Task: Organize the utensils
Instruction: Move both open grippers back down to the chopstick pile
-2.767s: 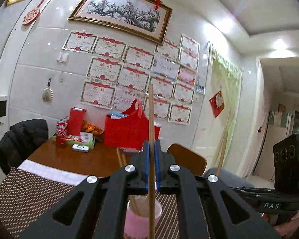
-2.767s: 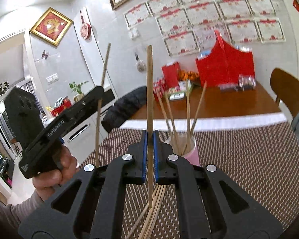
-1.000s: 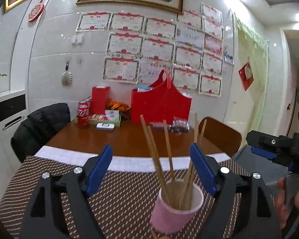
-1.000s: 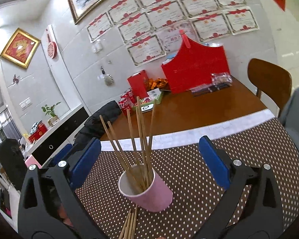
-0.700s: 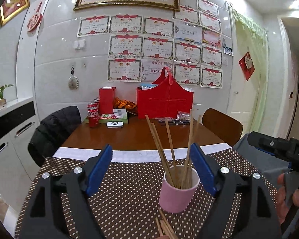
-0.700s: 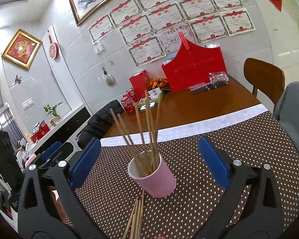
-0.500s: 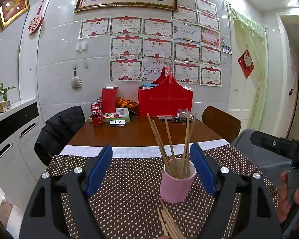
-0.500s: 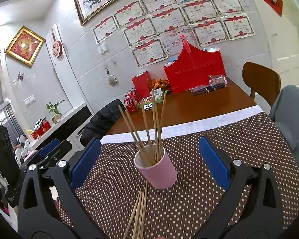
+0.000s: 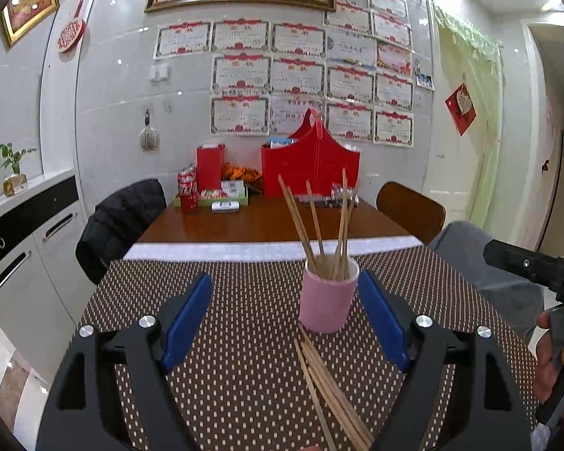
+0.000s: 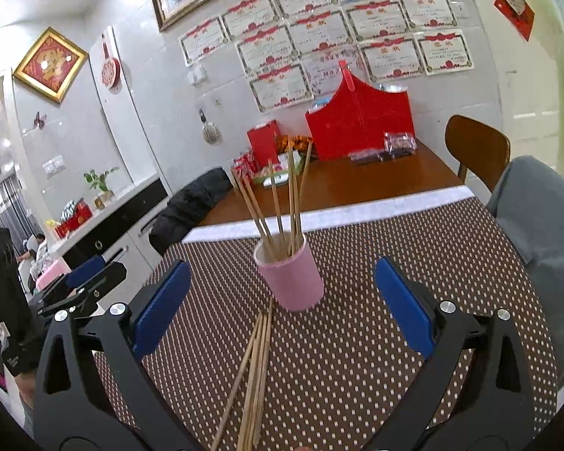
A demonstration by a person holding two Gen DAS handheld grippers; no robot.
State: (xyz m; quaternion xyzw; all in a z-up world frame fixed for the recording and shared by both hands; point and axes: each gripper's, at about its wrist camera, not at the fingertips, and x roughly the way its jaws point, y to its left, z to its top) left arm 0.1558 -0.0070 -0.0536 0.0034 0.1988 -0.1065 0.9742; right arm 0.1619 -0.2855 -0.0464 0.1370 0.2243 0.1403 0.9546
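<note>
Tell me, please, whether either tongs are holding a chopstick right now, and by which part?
Nothing is held: the left tongs and right tongs are both open and empty.

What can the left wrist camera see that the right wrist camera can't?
Only the left wrist view shows the green curtain by the doorway and the hand holding the right tool. Only the right wrist view shows the left tool from outside. Both show the pink cup with chopsticks standing in it, loose chopsticks on the dotted mat, and the red bag.
</note>
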